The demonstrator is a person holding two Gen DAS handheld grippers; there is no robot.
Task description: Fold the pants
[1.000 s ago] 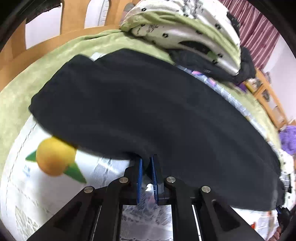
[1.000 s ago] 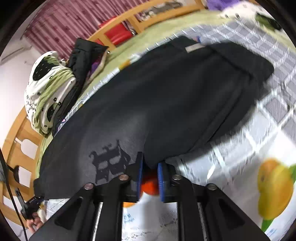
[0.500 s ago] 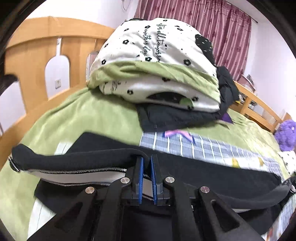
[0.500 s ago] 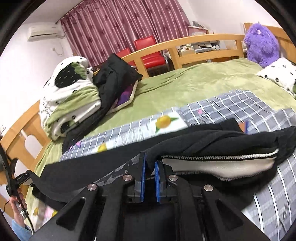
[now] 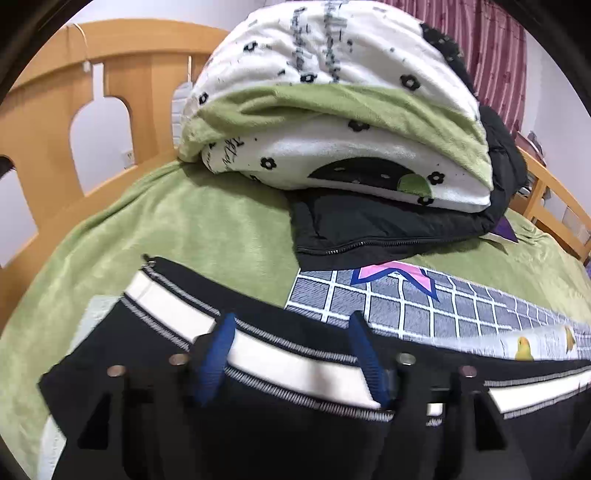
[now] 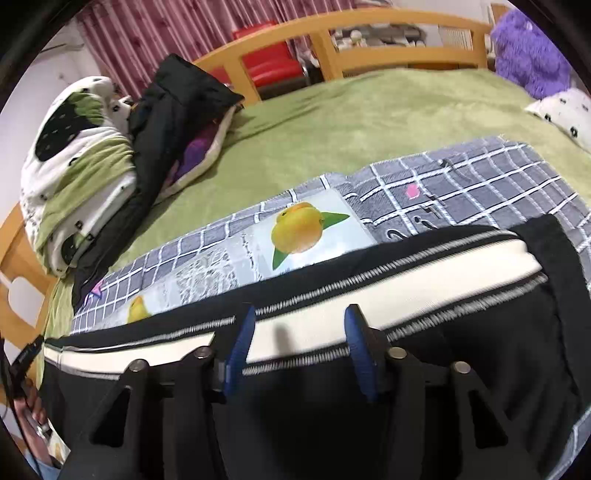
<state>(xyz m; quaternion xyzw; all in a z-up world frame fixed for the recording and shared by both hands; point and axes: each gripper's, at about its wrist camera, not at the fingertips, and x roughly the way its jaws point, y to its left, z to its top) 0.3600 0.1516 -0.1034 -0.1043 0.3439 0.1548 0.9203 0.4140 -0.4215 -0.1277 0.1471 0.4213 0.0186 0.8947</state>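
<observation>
The black pants (image 5: 303,417) lie folded lengthwise on the bed, with a white inner seam strip (image 5: 280,360) running along the far edge. The left gripper (image 5: 290,341) is open and empty, its blue pads just above that strip. In the right wrist view the same pants (image 6: 461,362) and white strip (image 6: 406,288) lie under the right gripper (image 6: 299,326), which is also open and empty, pads apart over the strip.
A grey checked sheet with fruit prints (image 6: 306,232) lies on the green bed cover (image 6: 369,110). A folded white-and-green quilt (image 5: 332,110) on a black jacket (image 5: 388,229) sits at the far left. Wooden bed rails (image 6: 369,29) and a purple plush (image 6: 528,62) border the bed.
Both grippers carried the near edge of the pants up and over to the far side, laid it down and opened, letting go of the fabric.
</observation>
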